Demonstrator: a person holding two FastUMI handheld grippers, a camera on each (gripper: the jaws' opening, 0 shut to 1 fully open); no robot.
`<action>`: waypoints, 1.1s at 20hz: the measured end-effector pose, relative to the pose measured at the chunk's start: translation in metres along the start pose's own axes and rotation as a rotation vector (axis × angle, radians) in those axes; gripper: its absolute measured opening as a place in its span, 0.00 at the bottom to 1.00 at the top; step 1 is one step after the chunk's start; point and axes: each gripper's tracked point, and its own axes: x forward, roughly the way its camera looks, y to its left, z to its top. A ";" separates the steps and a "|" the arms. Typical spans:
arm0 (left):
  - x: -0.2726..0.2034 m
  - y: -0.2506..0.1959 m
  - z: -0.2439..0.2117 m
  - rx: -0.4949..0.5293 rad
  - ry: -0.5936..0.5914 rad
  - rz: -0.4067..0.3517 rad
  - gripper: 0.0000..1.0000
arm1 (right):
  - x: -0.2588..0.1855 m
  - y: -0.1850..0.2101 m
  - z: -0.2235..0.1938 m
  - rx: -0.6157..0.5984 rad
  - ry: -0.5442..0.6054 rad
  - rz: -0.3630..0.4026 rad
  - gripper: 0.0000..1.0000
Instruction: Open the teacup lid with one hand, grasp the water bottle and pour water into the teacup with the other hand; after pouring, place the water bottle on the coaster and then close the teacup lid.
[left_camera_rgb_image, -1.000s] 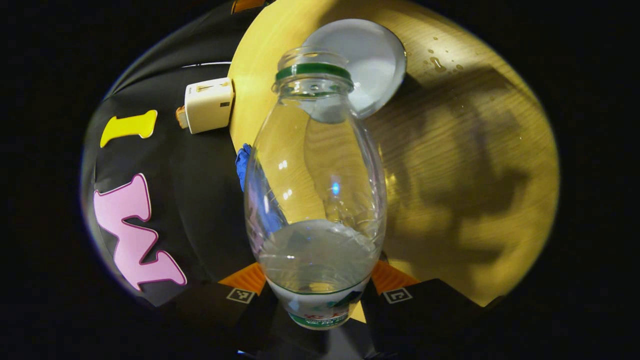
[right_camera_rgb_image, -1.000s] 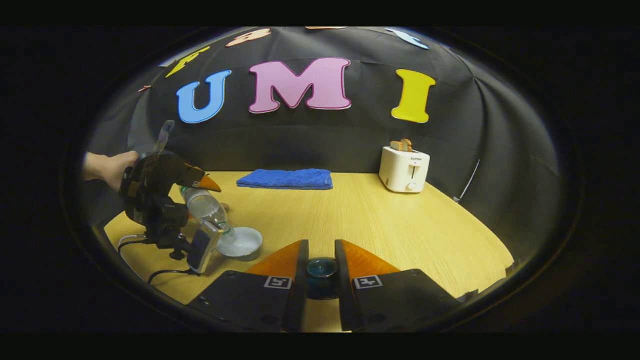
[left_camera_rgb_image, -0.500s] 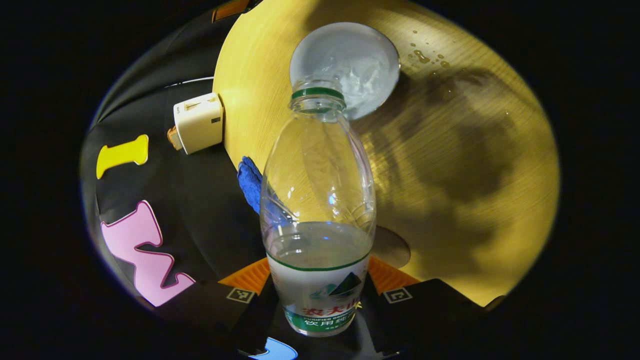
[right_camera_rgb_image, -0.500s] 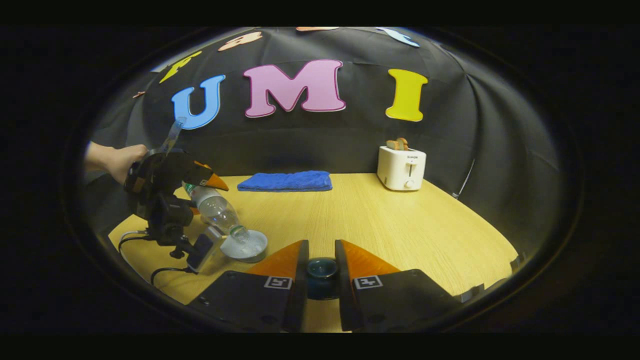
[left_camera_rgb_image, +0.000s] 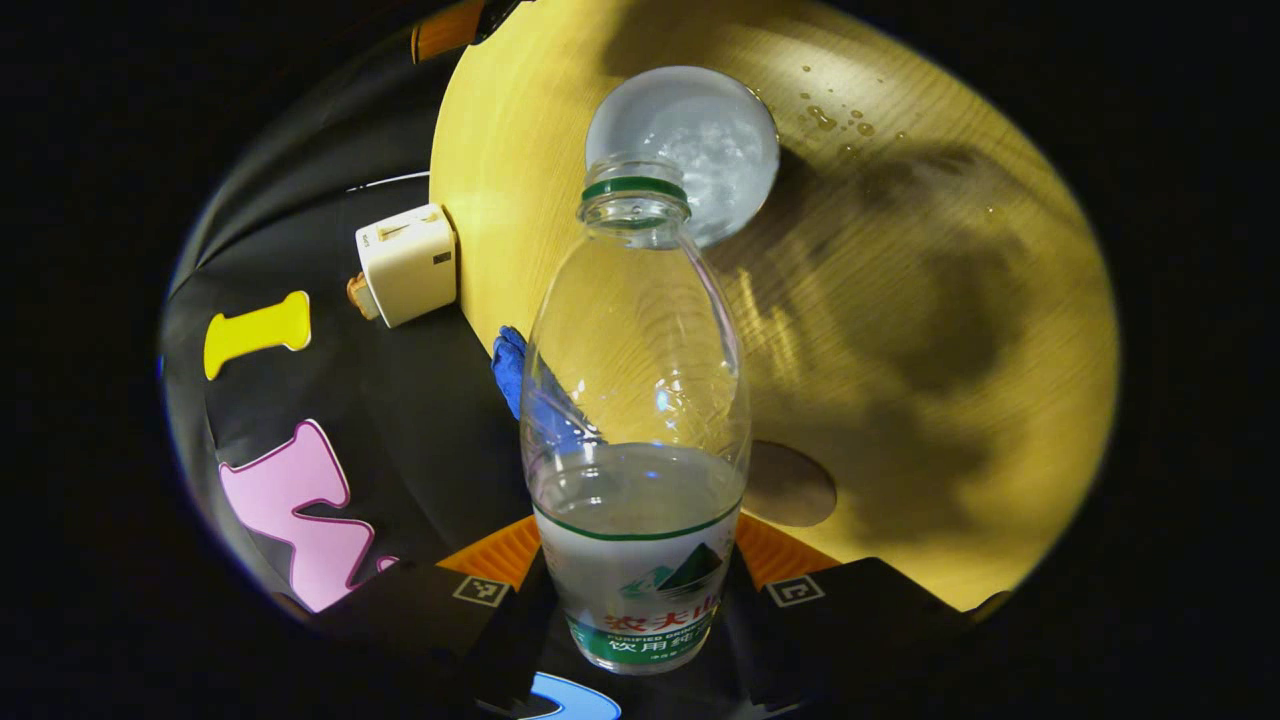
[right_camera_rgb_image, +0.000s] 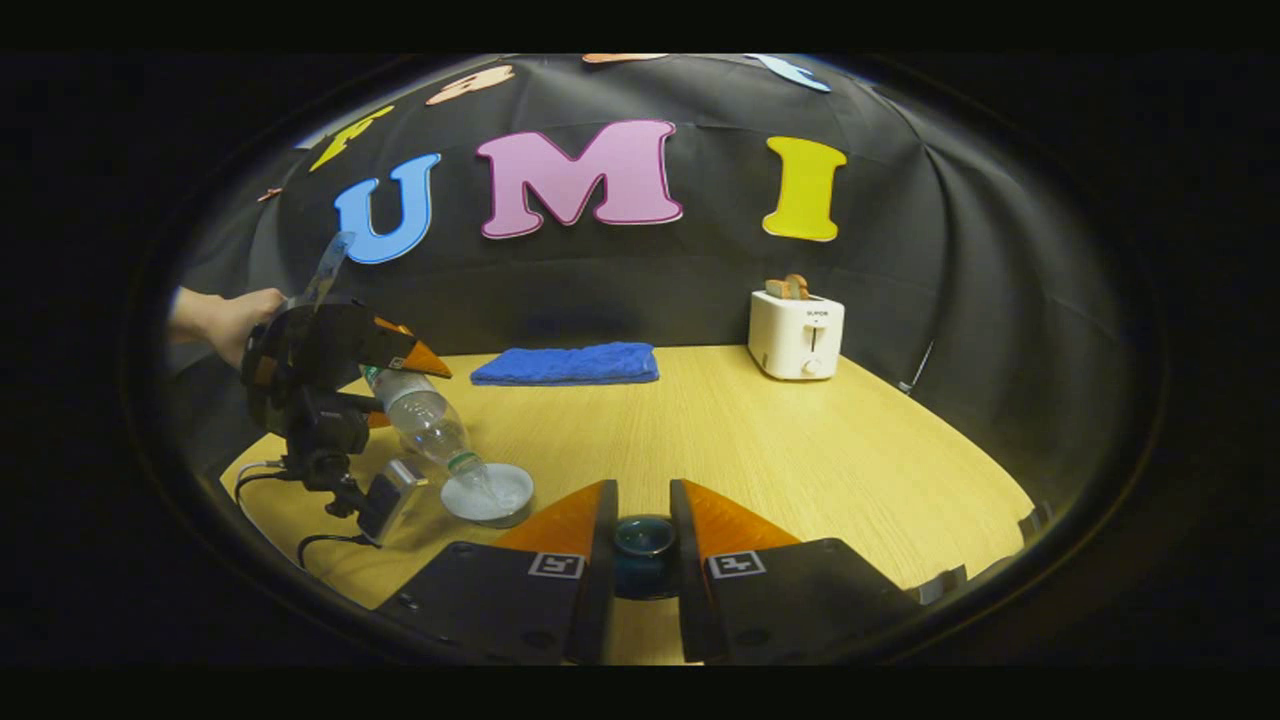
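Teacup (left_camera_rgb_image: 690, 140) looks smaller; bottle (left_camera_rgb_image: 635, 420) label unread.

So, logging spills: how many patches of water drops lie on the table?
1: a scatter of water drops on the table, just beside the teacup. The water bottle may hide more.

Table (right_camera_rgb_image: 760, 440): teacup (right_camera_rgb_image: 490, 494), towel (right_camera_rgb_image: 566, 364), toaster (right_camera_rgb_image: 796, 335), coaster (left_camera_rgb_image: 790, 485).

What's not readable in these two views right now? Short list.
- Teacup lid, right gripper view: the right gripper fingers cover its sides; only the knob top shows.
- Teacup fill level, left gripper view: the water bottle neck overlaps its rim.
- Coaster, left gripper view: the bottle partly hides it.
- Left gripper contact: the bottle covers the inner faces.
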 end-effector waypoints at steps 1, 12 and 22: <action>-0.001 0.002 -0.001 0.014 0.002 0.003 0.78 | 0.000 0.001 0.001 -0.001 -0.002 0.002 0.30; -0.007 0.019 0.000 0.161 -0.006 0.030 0.78 | 0.001 0.014 0.009 -0.007 -0.017 0.026 0.30; -0.016 0.034 0.013 0.284 -0.033 0.045 0.78 | 0.004 0.009 0.016 0.006 -0.025 0.025 0.25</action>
